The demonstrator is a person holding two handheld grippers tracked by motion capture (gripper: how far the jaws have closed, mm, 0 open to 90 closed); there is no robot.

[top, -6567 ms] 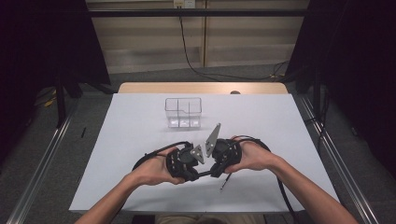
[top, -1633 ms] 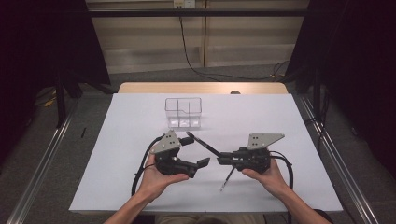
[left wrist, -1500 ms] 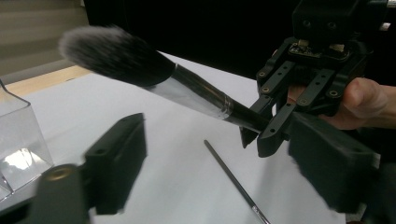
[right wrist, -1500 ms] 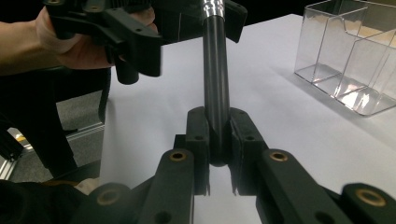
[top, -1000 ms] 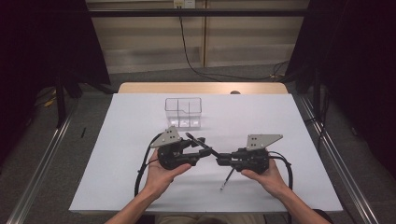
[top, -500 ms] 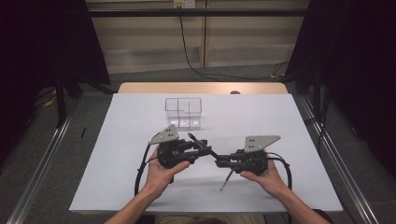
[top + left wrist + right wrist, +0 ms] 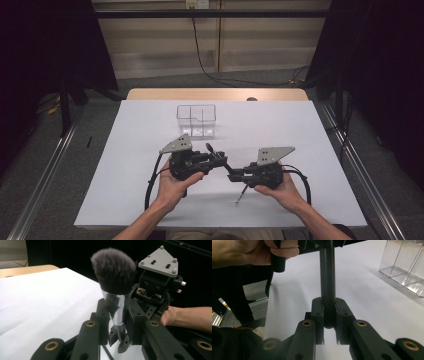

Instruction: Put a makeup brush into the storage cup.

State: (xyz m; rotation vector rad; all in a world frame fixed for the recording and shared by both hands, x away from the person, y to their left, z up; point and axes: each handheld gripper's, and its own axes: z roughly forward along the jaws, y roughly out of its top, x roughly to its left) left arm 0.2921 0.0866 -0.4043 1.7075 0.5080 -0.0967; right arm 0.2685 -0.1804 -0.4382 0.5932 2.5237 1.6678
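I hold a makeup brush with a fluffy dark bristle head, a shiny silver ferrule and a slim black handle [image 7: 117, 302] above the white-covered counter [image 7: 125, 150], between my two hands. My right tongs [image 7: 329, 322] are clamped on the end of the black handle, the pads pressing it from both sides. My left tongs [image 7: 117, 322] have just been closing around the silver ferrule; in the left gripper view the ferrule stands between the jaws and the pads look to be against it, so I judge them clamped on the brush too. In the high view the brush spans the gap between the two tongs, well in front of the clear plastic organiser box with several compartments [image 7: 196, 120], which stands farther back on the counter.

As I judge it, the brush is lifted and the handover from right to left is nearly made. What remains: let go with the right tongs, carry the brush to the clear box and stand it in a compartment. The compartments I can see look empty.
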